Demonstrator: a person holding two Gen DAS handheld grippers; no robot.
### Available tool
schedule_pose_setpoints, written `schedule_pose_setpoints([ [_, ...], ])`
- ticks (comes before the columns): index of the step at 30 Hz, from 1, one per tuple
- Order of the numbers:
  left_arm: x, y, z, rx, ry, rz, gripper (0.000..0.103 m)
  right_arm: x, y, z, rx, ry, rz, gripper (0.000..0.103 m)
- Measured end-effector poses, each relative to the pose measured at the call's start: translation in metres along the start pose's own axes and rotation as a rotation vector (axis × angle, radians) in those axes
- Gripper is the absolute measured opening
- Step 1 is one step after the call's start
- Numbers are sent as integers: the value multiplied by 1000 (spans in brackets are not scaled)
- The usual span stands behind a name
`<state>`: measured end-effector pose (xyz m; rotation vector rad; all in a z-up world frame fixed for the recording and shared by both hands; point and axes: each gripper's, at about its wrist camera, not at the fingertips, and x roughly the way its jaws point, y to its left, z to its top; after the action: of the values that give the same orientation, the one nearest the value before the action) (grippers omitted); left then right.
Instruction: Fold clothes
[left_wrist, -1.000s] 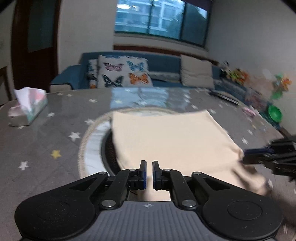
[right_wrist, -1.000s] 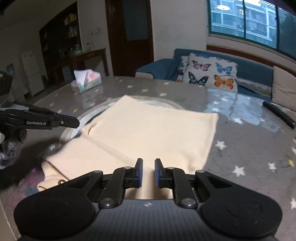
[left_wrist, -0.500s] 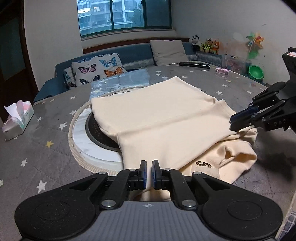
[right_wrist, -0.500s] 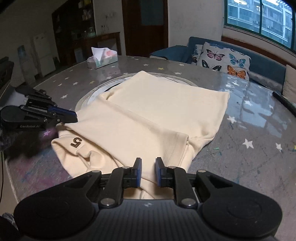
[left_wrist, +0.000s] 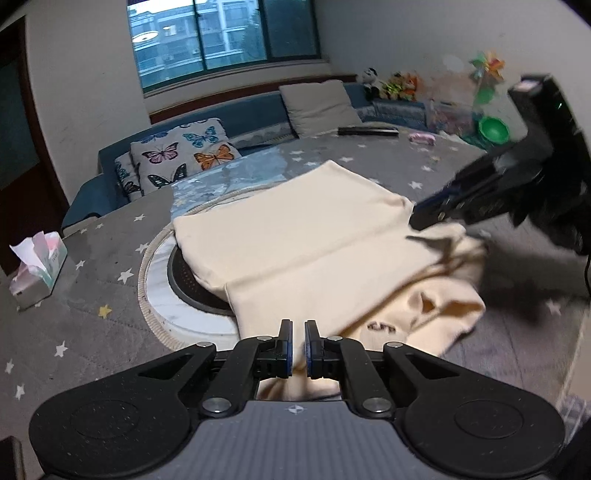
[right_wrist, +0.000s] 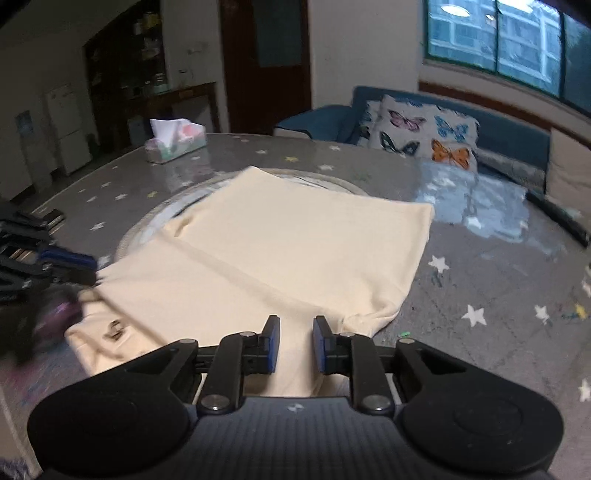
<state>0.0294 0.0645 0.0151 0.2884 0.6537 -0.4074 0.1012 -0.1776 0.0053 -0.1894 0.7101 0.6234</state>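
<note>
Left wrist view first: my left tongs (left_wrist: 298, 343) sit with the pads nearly together, just a thin slit between them, right at the near edge of the shirt (left_wrist: 306, 236). Is any cloth pinched in there? Can't tell, the fabric runs under the tips and the slit looks bare.

Landmark for everything is the round turntable (left_wrist: 159, 291) in the middle of the star-print table (left_wrist: 74, 325). The cream shirt lies over the turntable's near and right part, with a flat folded panel on top and a looser, crumpled bit hanging off toward me. That bit has a small dark print on it.

Right wrist view: my right tongs (right_wrist: 295, 345) are clearly apart, pads spread, cloth showing between them but not gripped. They're at the near hem too, on the opposite end from the left ones.

The relation that matters: a long seam or fold line runs across between my two tongs, so the shirt's long axis goes side to side, and the body stretches away from both tips over the turntable. Both tongs are at the near edge, and the messy bit is nearer the left one. My guess is any next fold would go away from me, over the turntable. That flat panel says it's partly folded already.
</note>
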Motion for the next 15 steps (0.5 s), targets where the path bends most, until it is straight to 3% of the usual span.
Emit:
schedule_pose_setpoints([
  [1, -2, -1, -1, 14, 4, -7, 10, -6, 3, -2, -16, -1, 7, 19],
  [3, -7, -4, -5, 51, 13, -22, 20, -12, 6, -9, -37, 22, 23, 19],
  [5, -10, -12, -11, 101, 24, -31, 38, -14, 10, -17, -72, 38, 15, 19],
  [8, -11, -26, -19, 184, 28, -26, 49, -18, 14, -24, -99, 57, 10, 20],
  [15, 0, -48, -24, 284, -4, -21, 53, -25, 21, -28, -158, 73, -5, 20],
])
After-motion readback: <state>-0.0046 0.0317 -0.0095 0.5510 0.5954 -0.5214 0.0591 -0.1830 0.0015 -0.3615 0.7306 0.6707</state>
